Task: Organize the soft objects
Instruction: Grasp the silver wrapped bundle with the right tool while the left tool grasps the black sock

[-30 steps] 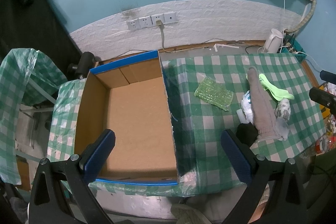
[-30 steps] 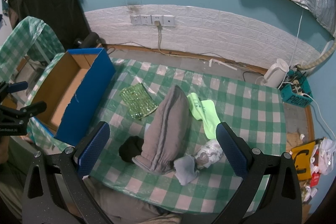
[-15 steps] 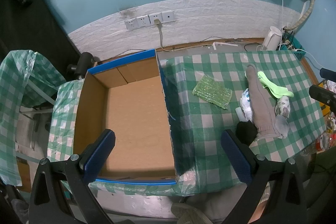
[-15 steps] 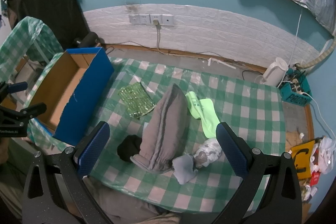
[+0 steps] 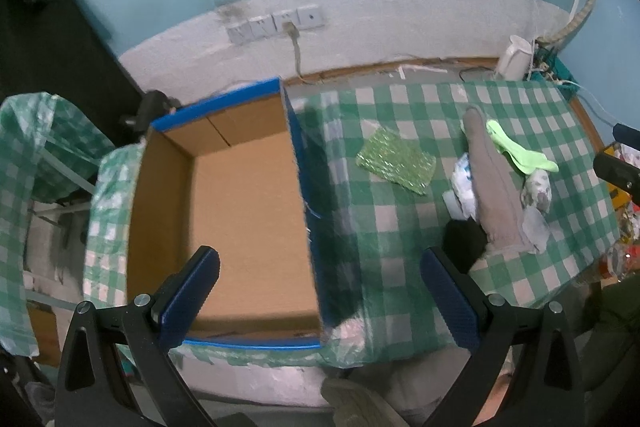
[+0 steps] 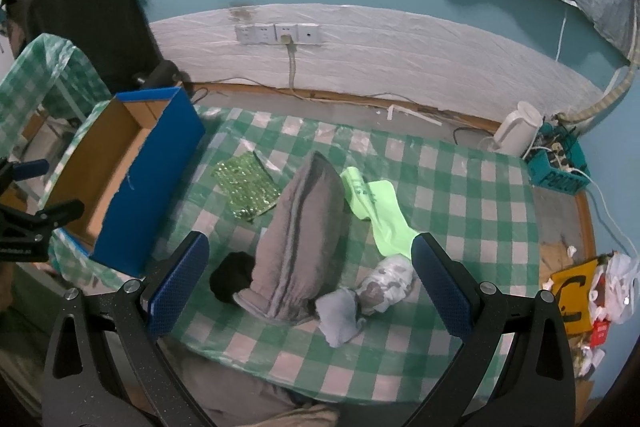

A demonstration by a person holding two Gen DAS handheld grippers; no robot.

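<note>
The teal basket (image 6: 558,174) bears raised letters, perhaps "POLON"; nothing else is legible.

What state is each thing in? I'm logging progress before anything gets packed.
Blue box: open, nothing inside.
Grey cloth: bunched on the table, outside the box.
Neon green sock: flat beside the grey cloth.
Black sock: partly under the grey cloth.
Patterned sock: balled up.
Green sequin patch: flat, apart from the pile.
Left gripper: open, holding nothing.
Right gripper: open, holding nothing.
</note>
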